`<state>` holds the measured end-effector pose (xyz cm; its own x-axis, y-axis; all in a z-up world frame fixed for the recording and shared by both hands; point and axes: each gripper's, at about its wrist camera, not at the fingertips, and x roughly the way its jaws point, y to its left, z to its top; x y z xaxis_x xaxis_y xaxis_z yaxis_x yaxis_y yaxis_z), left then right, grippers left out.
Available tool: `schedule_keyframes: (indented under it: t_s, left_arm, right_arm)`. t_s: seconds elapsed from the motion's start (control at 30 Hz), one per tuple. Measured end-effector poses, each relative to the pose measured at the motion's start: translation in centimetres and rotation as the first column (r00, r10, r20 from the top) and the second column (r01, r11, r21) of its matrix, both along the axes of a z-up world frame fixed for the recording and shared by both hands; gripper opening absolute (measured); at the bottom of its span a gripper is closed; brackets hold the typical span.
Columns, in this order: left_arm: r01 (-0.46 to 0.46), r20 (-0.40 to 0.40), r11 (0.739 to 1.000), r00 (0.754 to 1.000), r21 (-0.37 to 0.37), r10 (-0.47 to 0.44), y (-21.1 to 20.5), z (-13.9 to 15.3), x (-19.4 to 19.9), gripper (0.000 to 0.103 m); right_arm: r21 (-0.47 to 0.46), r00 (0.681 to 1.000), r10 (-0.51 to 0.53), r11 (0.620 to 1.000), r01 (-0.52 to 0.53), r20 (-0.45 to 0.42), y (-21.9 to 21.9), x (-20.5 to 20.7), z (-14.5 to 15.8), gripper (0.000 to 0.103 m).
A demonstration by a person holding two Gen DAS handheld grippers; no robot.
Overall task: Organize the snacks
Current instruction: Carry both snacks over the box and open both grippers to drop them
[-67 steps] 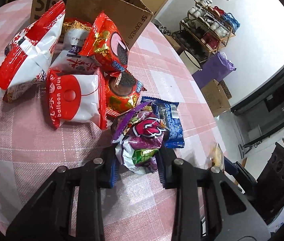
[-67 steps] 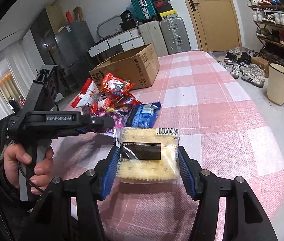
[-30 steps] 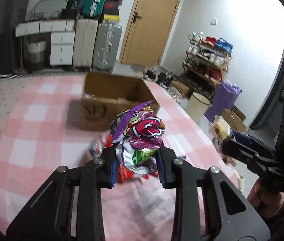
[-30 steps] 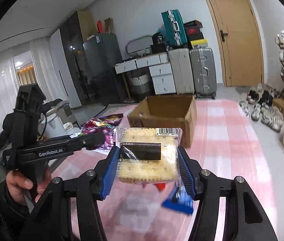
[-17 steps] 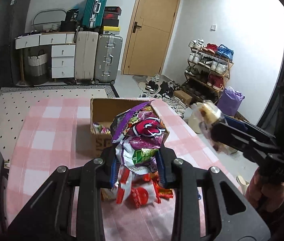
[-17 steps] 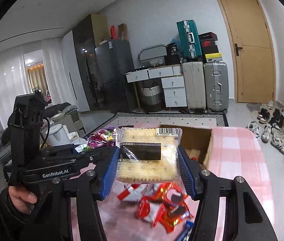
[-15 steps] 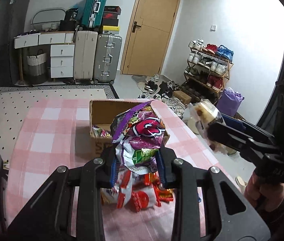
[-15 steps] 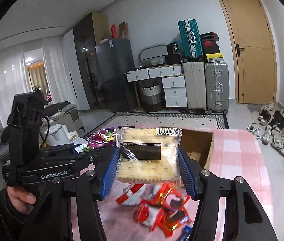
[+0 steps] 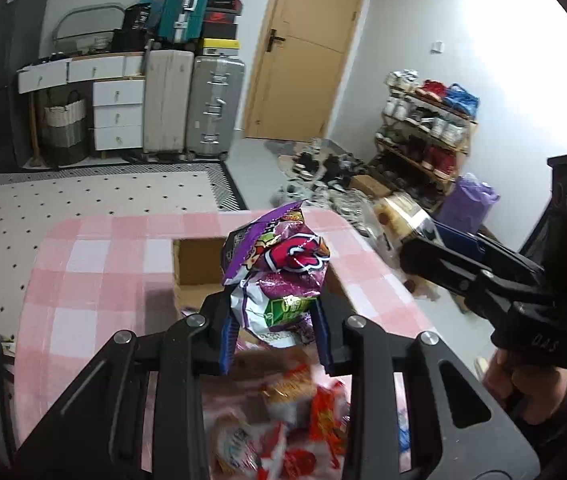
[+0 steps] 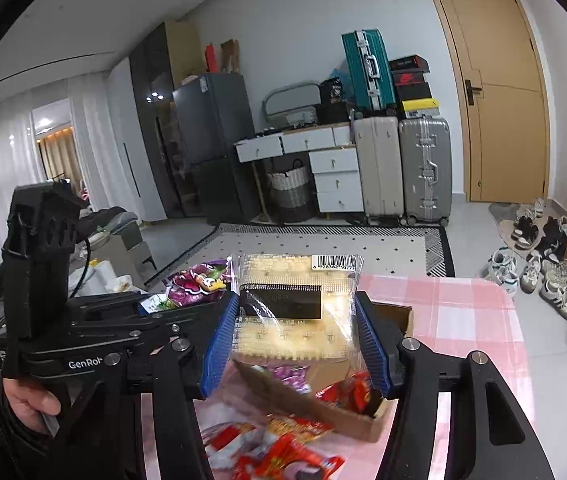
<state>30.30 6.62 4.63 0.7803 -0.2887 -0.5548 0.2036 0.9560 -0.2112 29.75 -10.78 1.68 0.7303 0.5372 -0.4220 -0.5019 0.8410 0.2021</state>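
My left gripper [image 9: 275, 332] is shut on a purple snack bag [image 9: 279, 276] and holds it in the air over the open cardboard box [image 9: 191, 264]. My right gripper [image 10: 295, 344] is shut on a clear pack of pale crackers [image 10: 295, 312] and holds it above the box [image 10: 323, 408]. The right gripper also shows at the right of the left wrist view [image 9: 435, 248]. The left gripper with its purple bag [image 10: 195, 280] shows at the left of the right wrist view. Red and white snack packs [image 9: 291, 420] lie on the pink checked table [image 9: 95, 280] in front of the box.
More red snack packs [image 10: 283, 452] lie near the box's front wall, some inside it. Beyond the table's far edge are a dotted rug [image 9: 83, 192], suitcases [image 10: 423, 164], drawers and a shoe rack [image 9: 427, 128].
Both grippers have moved forward toward the box, still holding their packs. The box now sits closer beneath them and the snack pile has slid lower in both views.
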Motion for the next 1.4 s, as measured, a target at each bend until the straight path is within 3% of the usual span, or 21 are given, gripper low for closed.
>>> schedule_keyframes:
  t_s: [0.37, 0.87, 0.97, 1.03, 1.23, 1.4]
  left_arm:
    - [0.014, -0.099, 1.000, 0.995, 0.009, -0.013, -1.2, -5.4, 8.9, 0.028]
    - [0.011, -0.174, 1.000, 0.985, -0.004, -0.011, -2.8, -12.1, 14.6, 0.030]
    - [0.006, -0.199, 1.000, 0.980, 0.005, -0.005, -2.8, -12.9, 15.0, 0.040]
    - [-0.012, -0.205, 1.000, 0.979, 0.022, 0.016, -2.5, -13.5, 15.1, 0.062]
    - [-0.055, -0.181, 0.998, 0.982, 0.004, 0.055, -1.0, -14.0, 13.3, 0.066]
    - [-0.068, -0.155, 0.998, 0.986, 0.017, 0.070, -0.3, -12.9, 10.5, 0.067]
  right_arm:
    - [-0.011, 0.994, -0.019, 1.000, 0.018, -0.109, 0.5, 8.5, -4.9, 0.058]
    - [-0.052, 0.984, -0.036, 0.998, 0.027, -0.174, 1.2, 12.6, -10.1, 0.059]
    - [-0.050, 0.983, -0.042, 0.998, 0.034, -0.177, 1.2, 12.7, -10.4, 0.068]
    - [-0.036, 0.986, -0.043, 0.999, 0.038, -0.160, 0.9, 12.4, -10.2, 0.075]
    - [0.025, 0.987, -0.061, 0.998, 0.066, -0.149, -0.9, 10.7, -9.4, 0.078]
    - [0.023, 0.991, -0.069, 0.997, 0.072, -0.113, -1.3, 8.6, -7.8, 0.078]
